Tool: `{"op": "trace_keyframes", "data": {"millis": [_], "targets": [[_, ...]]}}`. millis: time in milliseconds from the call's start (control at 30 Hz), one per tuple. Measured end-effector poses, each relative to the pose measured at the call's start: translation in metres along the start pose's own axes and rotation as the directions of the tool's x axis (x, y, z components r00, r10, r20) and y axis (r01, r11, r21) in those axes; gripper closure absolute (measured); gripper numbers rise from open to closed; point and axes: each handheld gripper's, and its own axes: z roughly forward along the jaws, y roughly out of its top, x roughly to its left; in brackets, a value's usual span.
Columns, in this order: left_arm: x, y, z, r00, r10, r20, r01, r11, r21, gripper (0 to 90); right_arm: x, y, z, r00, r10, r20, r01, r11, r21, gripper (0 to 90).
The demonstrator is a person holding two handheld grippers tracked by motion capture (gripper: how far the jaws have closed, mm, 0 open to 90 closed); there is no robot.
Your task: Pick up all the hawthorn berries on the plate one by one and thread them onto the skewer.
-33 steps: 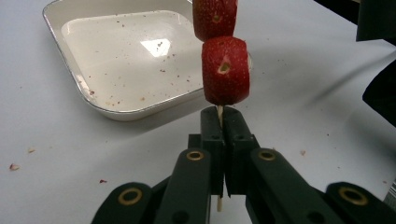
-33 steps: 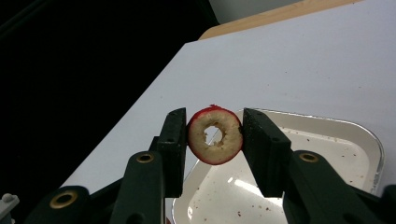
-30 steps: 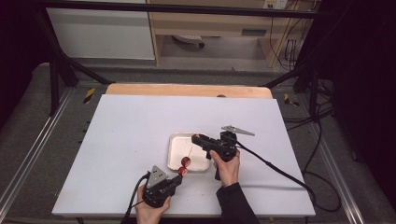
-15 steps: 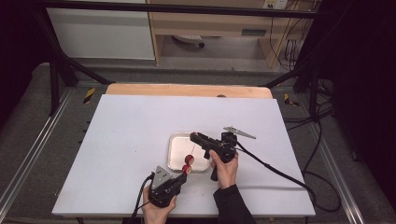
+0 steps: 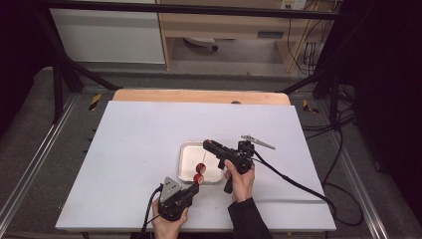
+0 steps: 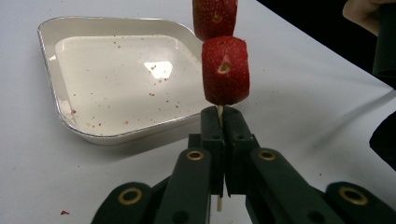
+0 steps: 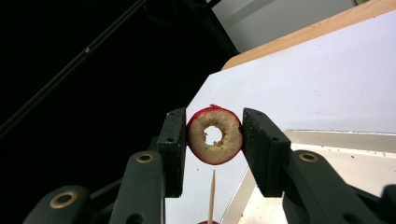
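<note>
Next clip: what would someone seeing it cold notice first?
Most striking is the red fruit ring pinched between the right gripper fingers, hollow centre facing the camera, above the skewer tip. Below, the left gripper is shut on that skewer, which carries two red pieces, beside the crumb-speckled white tray on the white table.
</note>
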Motion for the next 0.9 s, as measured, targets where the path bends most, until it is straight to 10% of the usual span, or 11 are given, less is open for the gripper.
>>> {"op": "trace_keyframes", "data": {"millis": [900], "targets": [[0.001, 0.001, 0.001, 0.9992, -0.039, 0.004, 0.039, 0.9992, -0.005, 88.4, -0.002, -0.012, 0.005, 0.9996, 0.023, -0.017, -0.022, 0.999, 0.025, 61.9]]}}
